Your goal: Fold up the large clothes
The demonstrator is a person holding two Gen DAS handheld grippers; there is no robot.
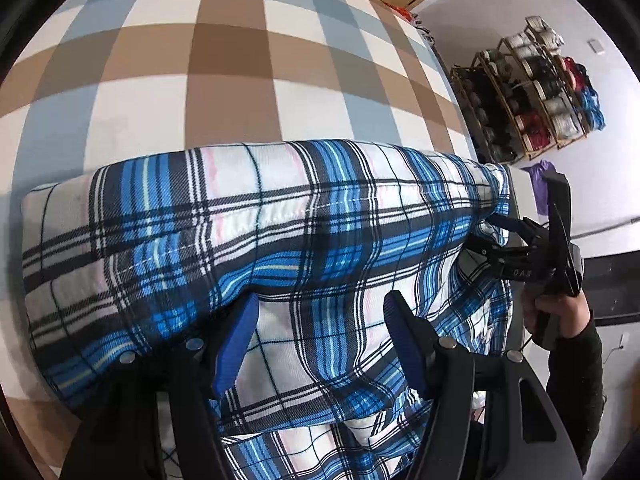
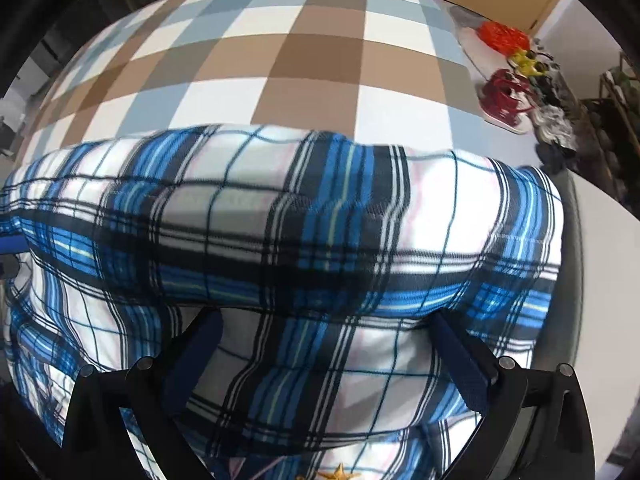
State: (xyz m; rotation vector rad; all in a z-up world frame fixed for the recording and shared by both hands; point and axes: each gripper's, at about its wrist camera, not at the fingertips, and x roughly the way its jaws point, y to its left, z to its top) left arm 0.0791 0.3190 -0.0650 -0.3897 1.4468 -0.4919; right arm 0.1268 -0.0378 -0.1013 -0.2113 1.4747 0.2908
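Because the blue, white and black plaid woven garment (image 1: 280, 232) lies bunched on the checked desk (image 1: 224, 60) under both tools, it looks soft and light (take a hemmed edge). Left tool (image 1: 320, 344) half-open, right tool (image 2: 328, 360) wide open, neither gripping.

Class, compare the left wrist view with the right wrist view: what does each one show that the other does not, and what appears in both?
Only the left wrist view shows the person's hand holding the right gripper at the garment's edge, plus a wooden rack of rolled fabrics by the wall.

Only the right wrist view shows a gold star emblem on the cloth and red and orange bundles on a side surface.

Both show the blue plaid garment folded on the checkered tablecloth, with open jaws over it.
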